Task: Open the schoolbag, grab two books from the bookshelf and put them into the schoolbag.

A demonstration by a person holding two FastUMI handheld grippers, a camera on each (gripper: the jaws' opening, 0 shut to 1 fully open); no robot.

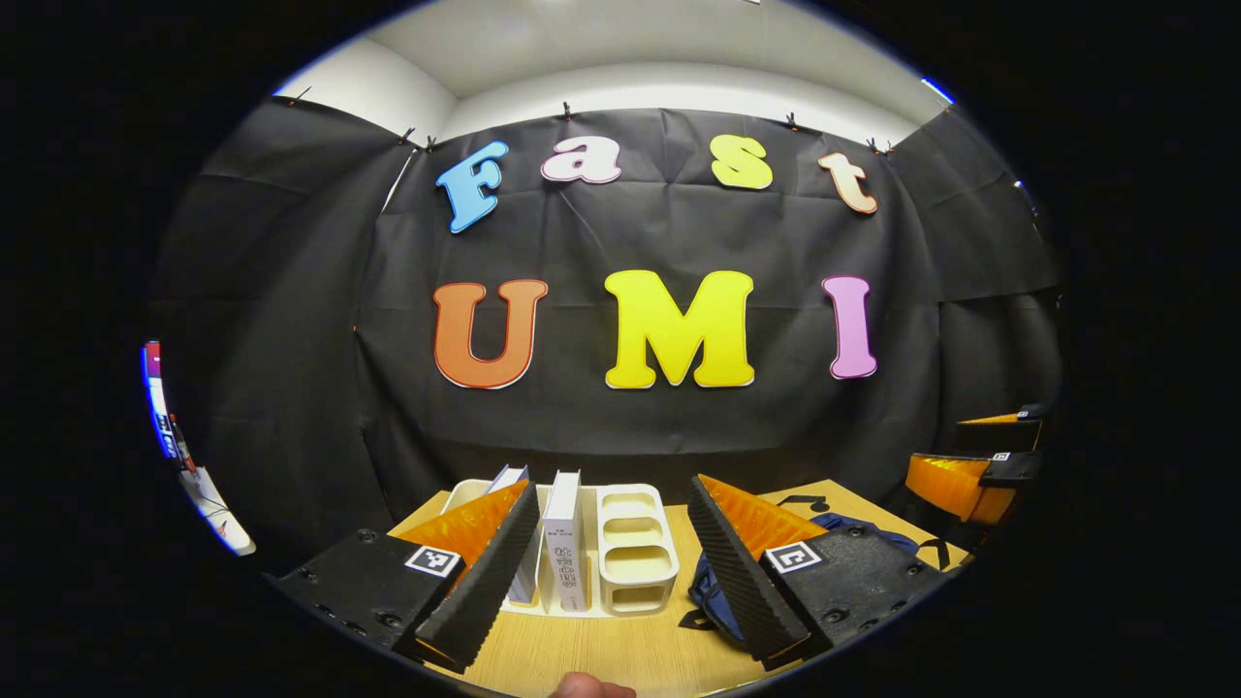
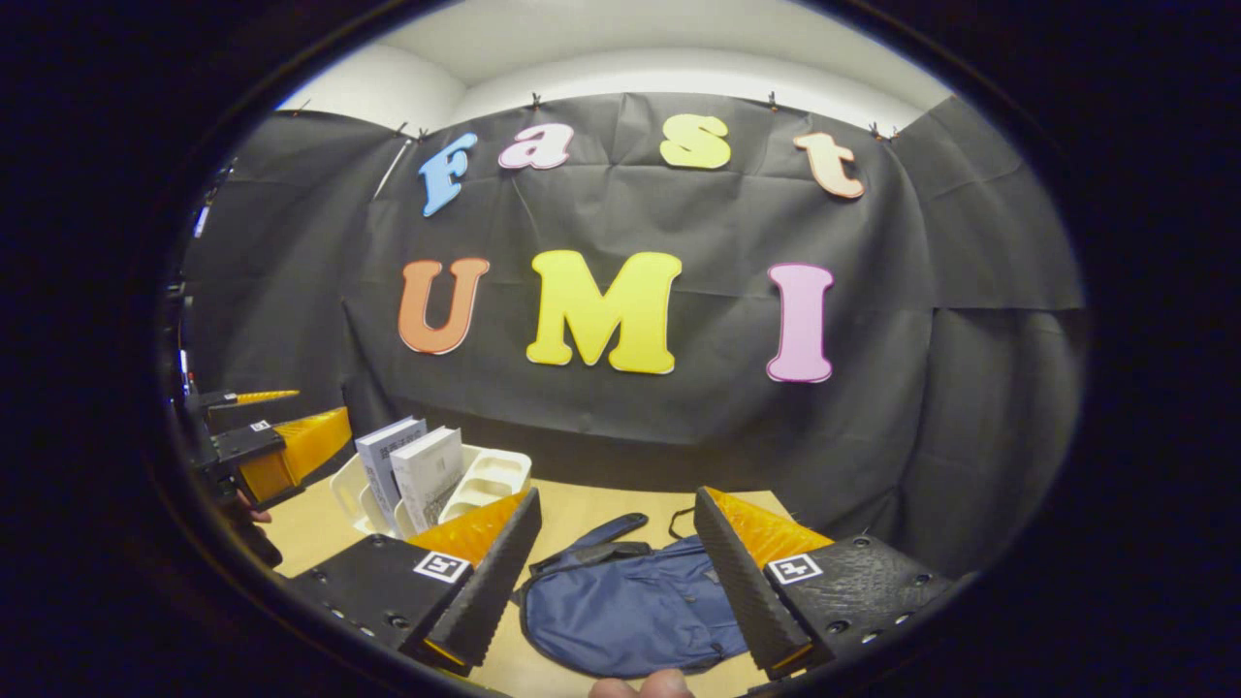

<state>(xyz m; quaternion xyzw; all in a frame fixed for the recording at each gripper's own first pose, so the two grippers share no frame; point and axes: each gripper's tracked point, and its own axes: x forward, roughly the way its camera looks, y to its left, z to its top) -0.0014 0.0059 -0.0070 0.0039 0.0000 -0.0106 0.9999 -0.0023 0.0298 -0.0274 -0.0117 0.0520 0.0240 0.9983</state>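
Observation:
In the left gripper view, the white bookshelf (image 1: pixel 635 548) stands on the wooden table straight ahead of my open left gripper (image 1: pixel 613 485). One white book (image 1: pixel 562 533) stands upright in it. A second book (image 1: pixel 509 478) is partly hidden behind a finger. The blue schoolbag (image 1: pixel 853 523) peeks out to the right. In the right gripper view, the schoolbag (image 2: pixel 630 611) lies flat between the fingers of my open right gripper (image 2: pixel 617 494), with nothing held. I cannot tell whether its zip is open. Two books (image 2: pixel 427 470) lean in the bookshelf (image 2: pixel 490 480) at the left.
The right gripper (image 1: pixel 936 448) shows at the far right of the left gripper view, open. The left gripper (image 2: pixel 320 405) shows at the far left of the right gripper view, open. The black cloth wall rises right behind the table (image 2: pixel 591 504). A fingertip (image 1: pixel 587 686) sits at the bottom edge.

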